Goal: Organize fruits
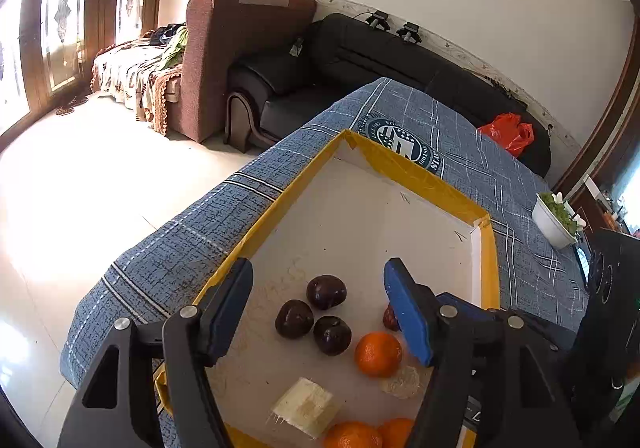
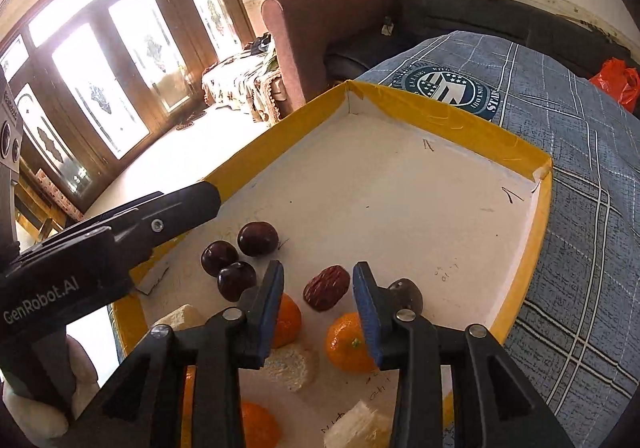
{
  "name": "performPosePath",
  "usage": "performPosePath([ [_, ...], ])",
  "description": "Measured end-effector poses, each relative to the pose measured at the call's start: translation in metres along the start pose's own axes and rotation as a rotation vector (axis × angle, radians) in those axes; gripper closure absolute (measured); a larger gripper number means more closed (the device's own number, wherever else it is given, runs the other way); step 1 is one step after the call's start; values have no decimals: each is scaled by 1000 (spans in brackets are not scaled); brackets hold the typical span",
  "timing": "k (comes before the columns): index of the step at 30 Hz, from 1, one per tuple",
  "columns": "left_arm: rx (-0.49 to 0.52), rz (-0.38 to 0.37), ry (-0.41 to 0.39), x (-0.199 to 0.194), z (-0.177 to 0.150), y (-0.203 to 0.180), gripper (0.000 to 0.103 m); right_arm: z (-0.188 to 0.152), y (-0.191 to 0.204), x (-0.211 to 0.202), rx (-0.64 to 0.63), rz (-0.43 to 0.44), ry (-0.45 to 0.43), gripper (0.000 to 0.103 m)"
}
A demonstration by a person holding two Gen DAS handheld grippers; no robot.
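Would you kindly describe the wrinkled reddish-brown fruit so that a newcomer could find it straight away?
Start at the yellow-rimmed tray on the blue checked cloth. On its white floor, look just ahead of the right claw, beyond the oranges. The red date lies there alone: oval, matt and wrinkled, unlike the three smooth, glossy dark plums clustered to its left.

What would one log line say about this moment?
left gripper: open above three dark plums | right gripper: open over wrinkled red date | tray: also oranges
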State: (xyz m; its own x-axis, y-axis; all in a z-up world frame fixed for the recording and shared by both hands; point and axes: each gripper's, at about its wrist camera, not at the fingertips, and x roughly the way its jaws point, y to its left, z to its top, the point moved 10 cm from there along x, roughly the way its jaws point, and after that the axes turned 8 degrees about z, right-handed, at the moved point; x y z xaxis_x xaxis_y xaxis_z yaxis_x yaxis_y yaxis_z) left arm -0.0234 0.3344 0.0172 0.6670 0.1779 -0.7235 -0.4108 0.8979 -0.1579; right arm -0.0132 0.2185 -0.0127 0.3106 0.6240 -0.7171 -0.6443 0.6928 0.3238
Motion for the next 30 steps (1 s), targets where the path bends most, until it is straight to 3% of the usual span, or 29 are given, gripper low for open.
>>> performPosePath([
  [6,-21,45,-49,-21,-3,5,33,2,-5,-25,15,-8,-43,54],
  [17,78,225,-239,-78,-17,-30,7,-35,-46,-96,160,-57,-164,45],
  [24,140,216,-242,-93,-34,-67,6,-67,-74,-132,244,-81,-203,45],
  [30,179,199,-240,-105,-47,-96,6,-82,-80,-162,235,-103,-245,40],
])
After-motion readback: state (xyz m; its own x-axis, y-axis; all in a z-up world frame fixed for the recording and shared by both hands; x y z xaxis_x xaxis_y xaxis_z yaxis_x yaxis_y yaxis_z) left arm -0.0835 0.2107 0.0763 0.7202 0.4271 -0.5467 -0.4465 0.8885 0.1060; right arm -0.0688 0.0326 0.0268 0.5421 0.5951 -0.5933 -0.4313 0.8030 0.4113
